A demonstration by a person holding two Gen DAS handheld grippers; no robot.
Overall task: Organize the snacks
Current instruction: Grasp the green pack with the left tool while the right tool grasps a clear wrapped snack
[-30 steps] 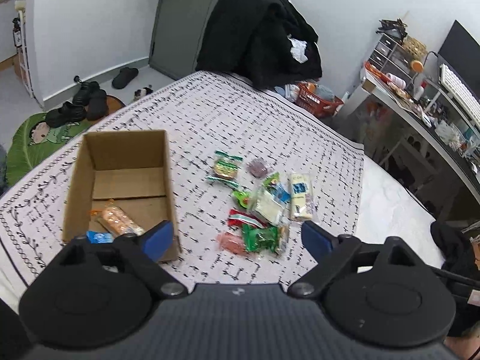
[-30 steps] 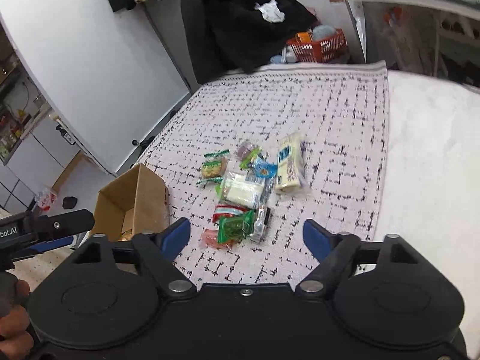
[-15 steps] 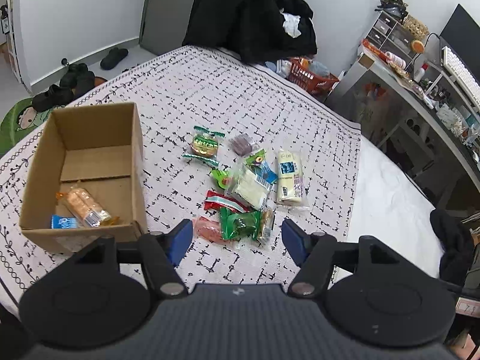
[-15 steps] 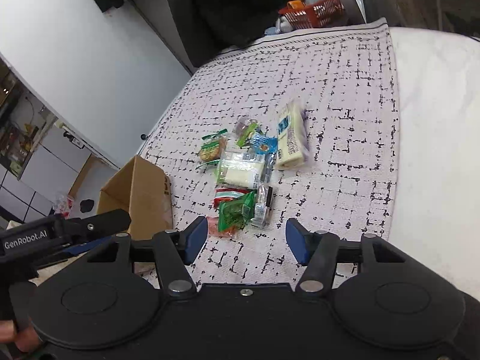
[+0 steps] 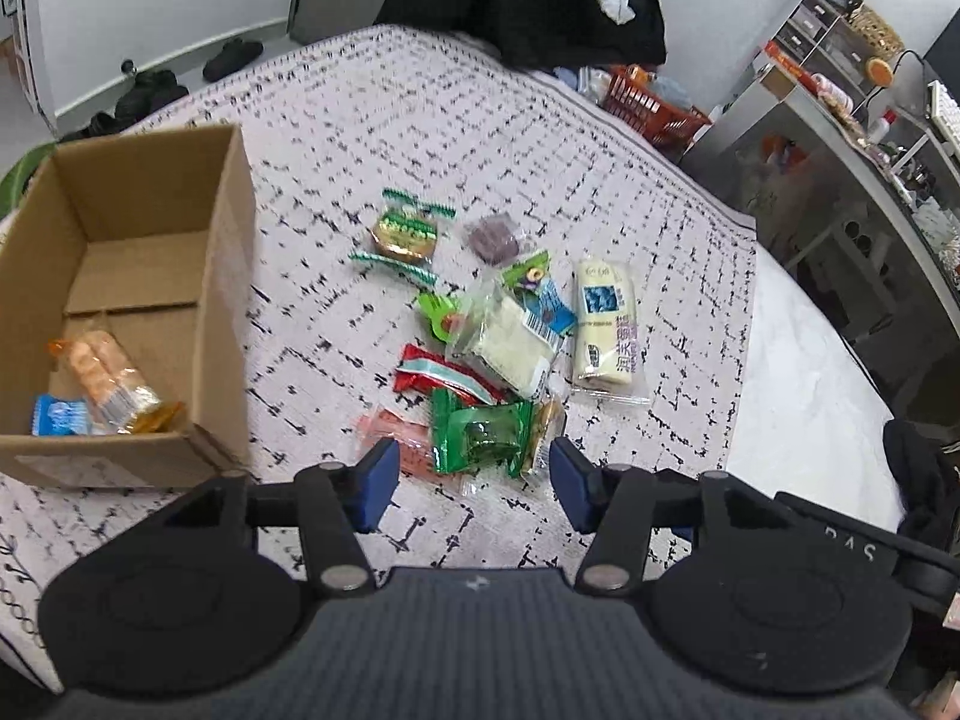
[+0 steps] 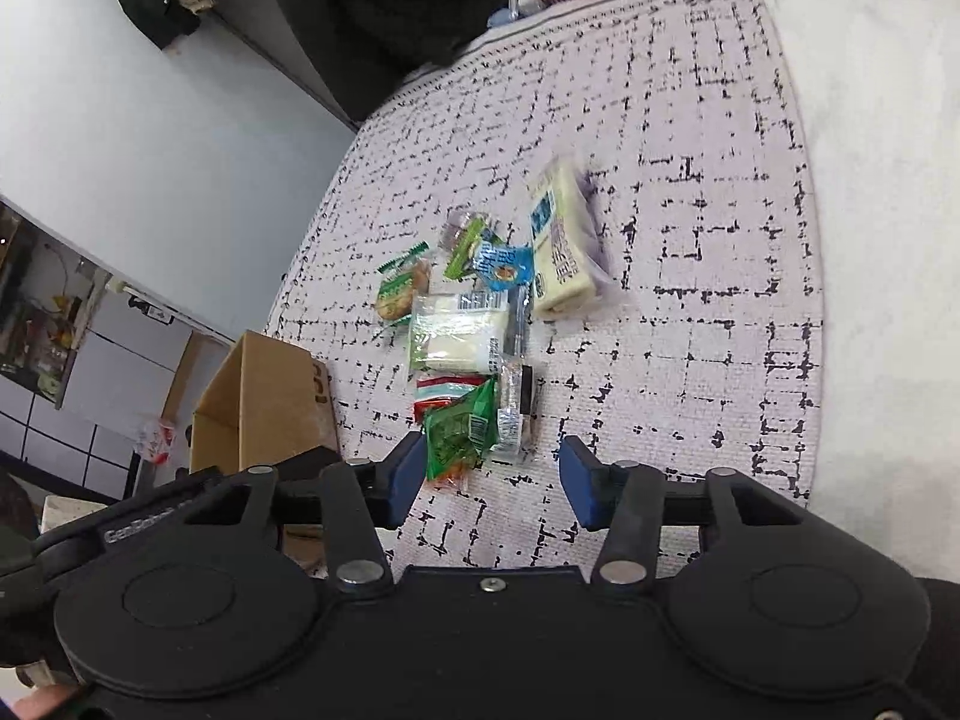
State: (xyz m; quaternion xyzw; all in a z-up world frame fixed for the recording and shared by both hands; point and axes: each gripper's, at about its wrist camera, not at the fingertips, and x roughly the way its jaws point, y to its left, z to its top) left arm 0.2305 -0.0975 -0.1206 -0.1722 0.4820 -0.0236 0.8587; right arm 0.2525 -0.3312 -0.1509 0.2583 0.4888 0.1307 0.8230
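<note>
Both grippers are angling down at the snack pile with jaws closing and nothing yet between the pads: the left gripper (image 5: 474,483) is hovering just short of a green packet (image 5: 483,432), and the right gripper (image 6: 489,477) is approaching the same packet (image 6: 459,432) from its own side. Beyond it, more wrapped snacks are lying clustered on the patterned blanket (image 5: 420,120). Off to the left, a cardboard box (image 5: 222,276) is holding an orange cracker pack (image 5: 108,381) and a small blue packet (image 5: 57,417).

One cardboard box (image 5: 150,276), two packets (image 5: 108,384) inside it.
</note>
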